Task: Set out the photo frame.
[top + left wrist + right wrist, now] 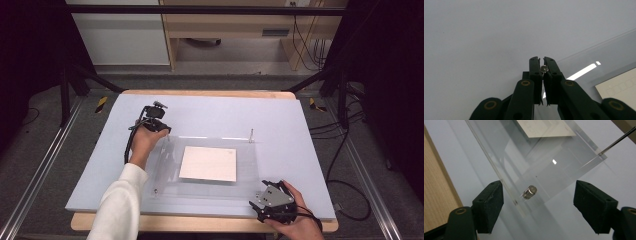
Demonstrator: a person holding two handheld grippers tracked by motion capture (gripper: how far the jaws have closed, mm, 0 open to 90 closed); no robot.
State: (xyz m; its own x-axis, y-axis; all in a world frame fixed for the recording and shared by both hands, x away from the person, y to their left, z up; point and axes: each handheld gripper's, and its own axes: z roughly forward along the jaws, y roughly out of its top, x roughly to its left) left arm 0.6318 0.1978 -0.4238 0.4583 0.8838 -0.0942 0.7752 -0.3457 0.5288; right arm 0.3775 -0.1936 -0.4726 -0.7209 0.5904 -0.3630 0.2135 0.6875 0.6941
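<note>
The work centres on a clear rectangular acrylic plate (205,167) lying flat on the pale blue table (280,115), with a square white card (208,163) under or inside it and thin metal pins standing at its corners.

The left claw (162,131) sits at the plate's far left corner, its jaws closed on the small round silver head of a metal pin (544,68); the left gripper view shows that head pinched between the two black tips, with the plate's edge running off to the right of them.

The right claw (260,204) is at the plate's near right corner, jaws spread wide and touching nothing. In the right gripper view a short silver cylindrical stud (530,192) sits in that corner of the plate, between the two pads and nearer the left pad (489,205) than the right one. The stud lies just ahead of the pads, and its axis tilts away from the camera. The right claw is clearly the nearer one to this stud, so the grasp probably falls to it: a small push forward, centring slightly leftward, then closing across the stud's width.
</note>
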